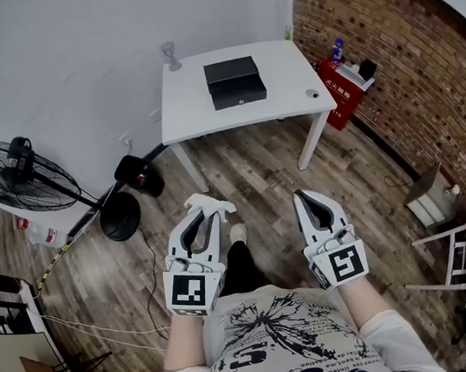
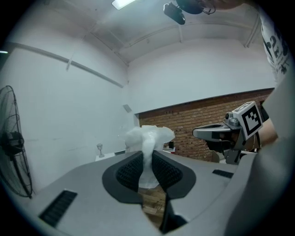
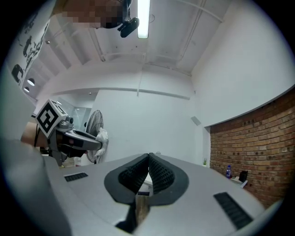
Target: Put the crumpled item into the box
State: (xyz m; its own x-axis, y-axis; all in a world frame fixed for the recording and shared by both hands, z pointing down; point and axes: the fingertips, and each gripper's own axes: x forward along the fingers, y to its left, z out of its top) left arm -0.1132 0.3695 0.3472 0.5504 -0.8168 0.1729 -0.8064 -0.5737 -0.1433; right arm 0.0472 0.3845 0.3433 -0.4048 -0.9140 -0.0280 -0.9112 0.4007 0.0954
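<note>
Left gripper (image 2: 148,161) pinches crumpled tissue (image 2: 148,143).

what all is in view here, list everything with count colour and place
table: 1, white, ahead of the person
box: 1, black, on the table
fan: 1, black, standing at left
cabinet: 1, red, against the brick wall
bottle: 1, blue, on the cabinet
crumpled item: 1, white, clamped in the left gripper
left gripper: 1, white and black, shut on the crumpled item
right gripper: 1, white and black, shut, empty
</note>
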